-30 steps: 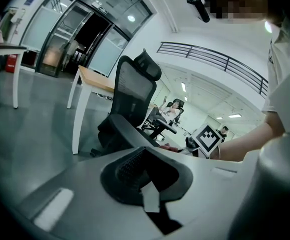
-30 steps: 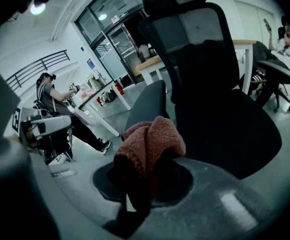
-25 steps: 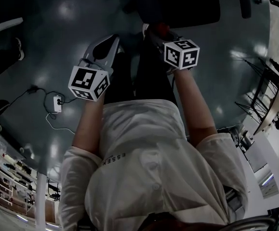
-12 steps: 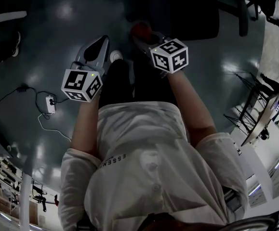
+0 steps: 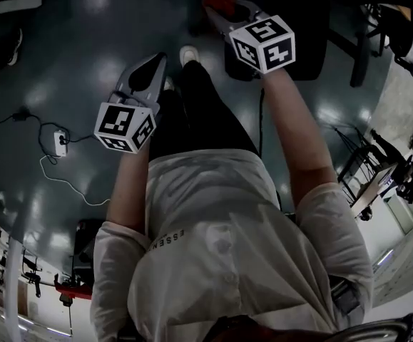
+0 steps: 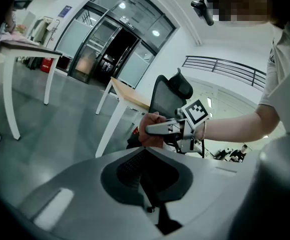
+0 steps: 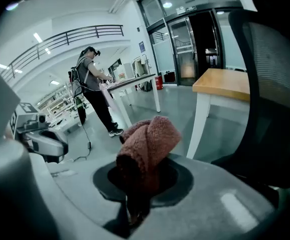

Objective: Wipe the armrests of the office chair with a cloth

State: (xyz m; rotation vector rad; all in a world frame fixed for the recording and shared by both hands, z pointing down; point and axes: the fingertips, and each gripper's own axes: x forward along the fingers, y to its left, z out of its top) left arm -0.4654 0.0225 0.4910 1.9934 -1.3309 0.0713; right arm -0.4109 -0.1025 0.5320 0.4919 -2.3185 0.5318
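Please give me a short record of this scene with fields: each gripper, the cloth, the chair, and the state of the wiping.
left gripper: shut, holds nothing
right gripper: shut on reddish-brown knitted cloth
cloth: bunched, apart from the chair
chair: black mesh-back office chair, close beside the right gripper
wiping: not yet begun

Two grippers, left gripper [image 5: 155,63] and right gripper [image 5: 224,9]; one red cloth [image 7: 147,144]; one office chair [image 7: 275,94]; one power strip [image 5: 60,142].
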